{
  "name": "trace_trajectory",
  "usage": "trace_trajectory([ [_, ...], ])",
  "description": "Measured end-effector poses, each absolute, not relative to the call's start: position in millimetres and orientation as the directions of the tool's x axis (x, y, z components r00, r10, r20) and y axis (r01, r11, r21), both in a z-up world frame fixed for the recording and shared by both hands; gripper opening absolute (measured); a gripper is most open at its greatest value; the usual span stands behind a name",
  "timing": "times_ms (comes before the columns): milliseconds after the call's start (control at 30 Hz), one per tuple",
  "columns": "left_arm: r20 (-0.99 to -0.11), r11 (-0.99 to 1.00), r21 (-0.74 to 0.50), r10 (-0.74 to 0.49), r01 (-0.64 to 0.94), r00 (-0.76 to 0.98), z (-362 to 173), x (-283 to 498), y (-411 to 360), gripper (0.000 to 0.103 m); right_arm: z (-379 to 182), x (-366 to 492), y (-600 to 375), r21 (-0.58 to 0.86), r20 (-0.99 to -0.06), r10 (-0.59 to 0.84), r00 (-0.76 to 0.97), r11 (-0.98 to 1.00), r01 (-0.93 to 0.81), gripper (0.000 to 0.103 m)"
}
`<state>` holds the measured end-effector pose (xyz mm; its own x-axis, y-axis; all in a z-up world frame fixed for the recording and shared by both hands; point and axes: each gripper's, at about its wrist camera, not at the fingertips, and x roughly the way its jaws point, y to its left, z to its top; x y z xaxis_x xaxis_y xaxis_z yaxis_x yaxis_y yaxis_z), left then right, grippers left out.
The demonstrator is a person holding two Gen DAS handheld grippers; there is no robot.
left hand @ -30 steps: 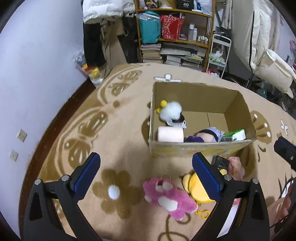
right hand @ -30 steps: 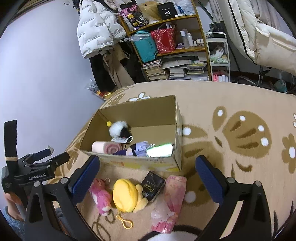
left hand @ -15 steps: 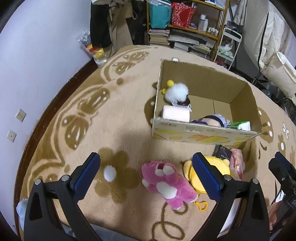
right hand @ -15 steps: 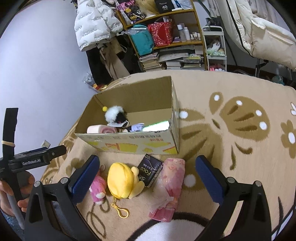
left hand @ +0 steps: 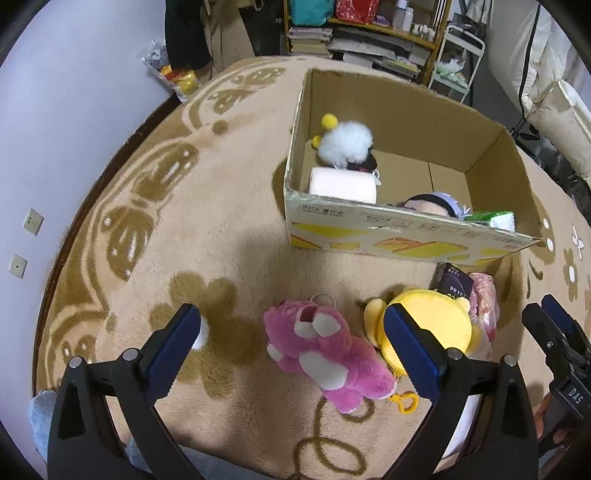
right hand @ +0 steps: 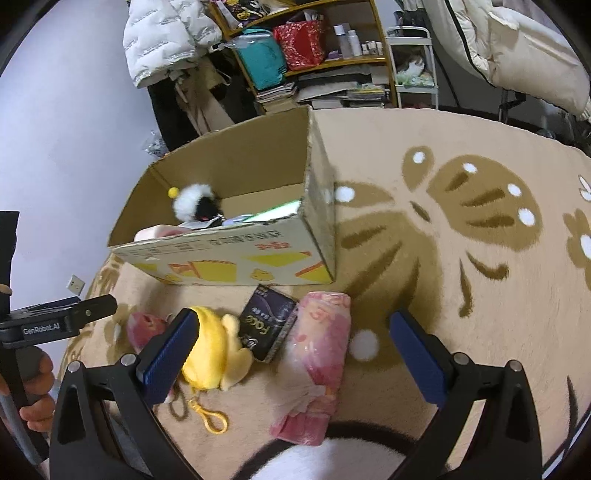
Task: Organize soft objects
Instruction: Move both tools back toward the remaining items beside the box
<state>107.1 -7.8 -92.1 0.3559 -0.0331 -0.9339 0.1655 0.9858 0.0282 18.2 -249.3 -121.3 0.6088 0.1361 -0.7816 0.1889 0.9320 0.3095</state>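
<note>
A pink plush bear (left hand: 325, 354) lies on the beige rug between the wide-apart fingers of my open left gripper (left hand: 291, 343). Beside it lies a yellow plush (left hand: 432, 325) (right hand: 214, 354) with a clip, partly behind the left gripper's right finger. My right gripper (right hand: 291, 347) is open above a pink wrapped pack (right hand: 317, 365) and a black packet (right hand: 267, 326). The cardboard box (left hand: 402, 232) (right hand: 236, 254) beyond holds a white fluffy toy (left hand: 345, 142), a pink roll (left hand: 343, 184), a doll (left hand: 436, 205) and a green pack (left hand: 493, 218).
A wall (left hand: 74, 92) with sockets runs along the rug's left edge. Cluttered shelves (right hand: 314, 48), a hanging white jacket (right hand: 166, 33) and a wire cart (right hand: 413, 74) stand behind the box. A hand (right hand: 35, 391) holds the left tool at the lower left.
Both grippers have dropped lower and closer to the toys on the rug, so the box and toys look larger. Both stay open and nothing is held.
</note>
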Motion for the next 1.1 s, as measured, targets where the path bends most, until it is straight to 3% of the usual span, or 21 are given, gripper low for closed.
trace_trajectory([
  [1100, -0.994, 0.987, 0.047, 0.032, 0.157, 0.101, -175.5, 128.2, -18.6, 0.099, -182.0, 36.0, -273.1, 0.338, -0.852, 0.151, 0.502, 0.890, 0.306, 0.103],
])
